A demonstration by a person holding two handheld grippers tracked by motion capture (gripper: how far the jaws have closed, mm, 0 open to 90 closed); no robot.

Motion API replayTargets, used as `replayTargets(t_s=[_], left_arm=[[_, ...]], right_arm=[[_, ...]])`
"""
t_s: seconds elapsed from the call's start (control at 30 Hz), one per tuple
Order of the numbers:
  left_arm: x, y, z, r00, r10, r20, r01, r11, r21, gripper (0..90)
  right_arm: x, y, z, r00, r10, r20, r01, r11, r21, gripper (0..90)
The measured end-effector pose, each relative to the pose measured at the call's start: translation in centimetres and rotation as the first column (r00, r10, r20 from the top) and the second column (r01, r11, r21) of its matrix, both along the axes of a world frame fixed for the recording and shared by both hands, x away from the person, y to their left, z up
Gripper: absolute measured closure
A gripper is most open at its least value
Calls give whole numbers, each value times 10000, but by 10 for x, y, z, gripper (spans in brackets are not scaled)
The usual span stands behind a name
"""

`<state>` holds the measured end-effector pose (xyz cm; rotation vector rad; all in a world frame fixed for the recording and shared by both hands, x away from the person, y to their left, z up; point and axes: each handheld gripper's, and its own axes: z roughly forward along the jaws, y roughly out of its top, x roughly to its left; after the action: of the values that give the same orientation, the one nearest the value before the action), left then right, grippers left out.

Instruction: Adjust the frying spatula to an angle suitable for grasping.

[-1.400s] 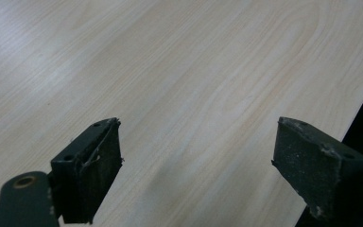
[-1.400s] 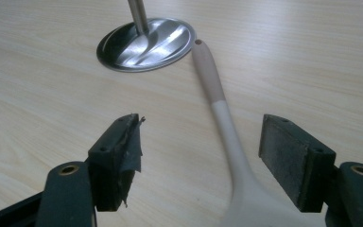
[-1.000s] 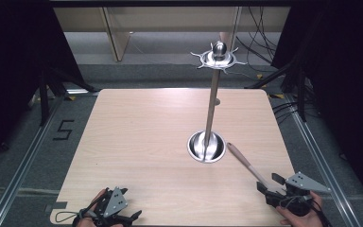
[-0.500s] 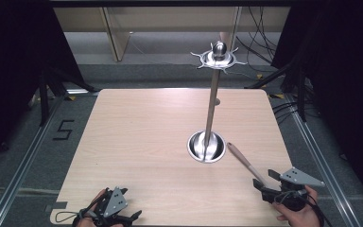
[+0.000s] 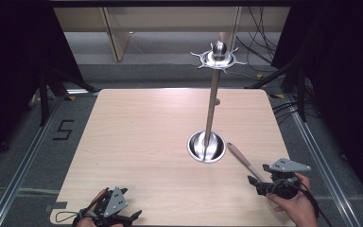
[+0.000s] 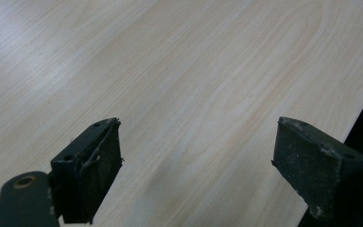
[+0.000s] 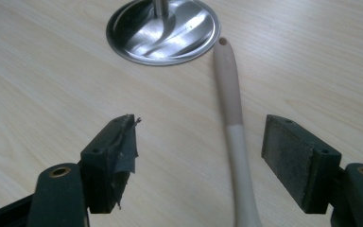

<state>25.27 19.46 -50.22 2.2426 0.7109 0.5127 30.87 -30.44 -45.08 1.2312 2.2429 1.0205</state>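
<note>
Looking down from the high view, I saw the pale wooden bench with a steel stand at centre right: a round mirrored base, a thin upright pole, and a spiked disc with a ball on top near the upper middle of the frame.

My right gripper sat at the lower right, held in a hand, with its jaws spread wide. In the right gripper view those jaws stood apart on either side of a long beige utensil handle, without touching it. That handle lay flat on the bench, running diagonally from between the jaws up toward the base; its tip, with a small hole, ended just beside the base's rim. I could not tell what sort of utensil it was, as its far end was hidden under the gripper.

My left gripper rested at the lower left edge of the frame. In the left gripper view its jaws were spread wide over bare wood, near the bench's edge at the right of that frame.
</note>
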Motion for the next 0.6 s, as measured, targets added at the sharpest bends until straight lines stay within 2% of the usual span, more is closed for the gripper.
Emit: replayTargets(t_s=[0.03, 0.07, 0.17, 0.23, 0.27, 0.3, 0.33, 0.43, 0.47, 0.5, 0.53, 0.57, 0.6], left_arm=[[0, 0, 0, 10000, 39, 10, -39, 10000, -32, 152], [0, 1, 0, 10000, 20, 60, -20, 10000, -16, 152], [0, 1, 0, 10000, 12, 55, -12, 10000, -11, 152], [0, 0, 0, 10000, 10, 47, -10, 10000, -23, 152], [1, 0, -1, 10000, 12, 47, -12, 10000, -19, 152], [1, 0, -1, 10000, 8, 56, -9, 10000, 56, 152], [1, 0, -1, 10000, 21, 44, -21, 10000, 56, 153], [0, 0, -1, 10000, 12, 28, -12, 10000, 59, 153], [0, 0, -1, 10000, -38, 48, 38, 10000, -7, 152], [0, 0, -1, 10000, -41, 19, 41, 10000, -79, 152], [0, 0, -1, 10000, -4, 36, 4, 10000, -7, 152], [0, 0, -1, 10000, -4, 36, 4, 10000, -7, 152], [0, 0, 0, 10000, -6, 38, 6, 10000, -15, 152]], right_arm=[[2, 2, 1, 9998, -41, -218, 39, 9999, -118, 287], [9, 2, 1, 9997, 216, -148, -222, 9990, -391, 297], [14, 3, 1, 9996, 209, -176, -217, 9987, -458, 302], [17, 2, 5, 9993, 60, -369, -80, 9985, -542, 317], [17, 4, 5, 9990, -146, -419, 128, 9990, -436, 317], [21, 2, 5, 9997, 169, -197, -183, 9973, -708, 321], [23, 4, 8, 9991, -60, -424, 34, 9982, -605, 332], [27, 5, 7, 9992, 14, -408, -49, 9962, -865, 341], [27, 8, 8, 9978, -192, -629, 136, 9960, -887, 346], [29, 8, 8, 9971, -157, -740, 83, 9951, -990, 350], [32, 11, 9, 9953, -317, -916, 224, 9947, -1006, 357], [32, 11, 9, 9953, -317, -916, 224, 9947, -1006, 357], [36, 10, 10, 9953, -205, -951, 70, 9902, -1396, 367]])
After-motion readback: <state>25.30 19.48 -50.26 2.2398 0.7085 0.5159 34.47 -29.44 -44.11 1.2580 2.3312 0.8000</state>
